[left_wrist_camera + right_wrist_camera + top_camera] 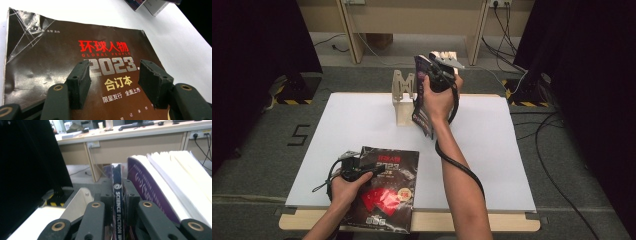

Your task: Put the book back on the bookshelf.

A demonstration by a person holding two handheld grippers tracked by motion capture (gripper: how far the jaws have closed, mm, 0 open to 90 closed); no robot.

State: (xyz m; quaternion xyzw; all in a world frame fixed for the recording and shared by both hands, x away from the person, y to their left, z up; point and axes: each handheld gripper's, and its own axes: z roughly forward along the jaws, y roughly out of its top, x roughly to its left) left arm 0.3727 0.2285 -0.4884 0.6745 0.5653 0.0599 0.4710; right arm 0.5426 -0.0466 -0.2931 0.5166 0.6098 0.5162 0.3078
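Right gripper clamps a thin book upright at the wooden rack; left gripper hovers over a dark magazine.

Above centre in the high view, the purple-covered book (pixel 422 97) stands on edge beside the wooden rack (pixel 402 97), the right gripper (pixel 438 70) on its upper edge. In the right gripper view the pads press both sides of its dark-blue spine (pixel 117 202), with thicker white-paged books (pixel 175 180) just to its right. At lower left, the left gripper (pixel 113 80) rests spread open above the dark magazine (pixel 50 62) lying flat on the white table (pixel 492 150).
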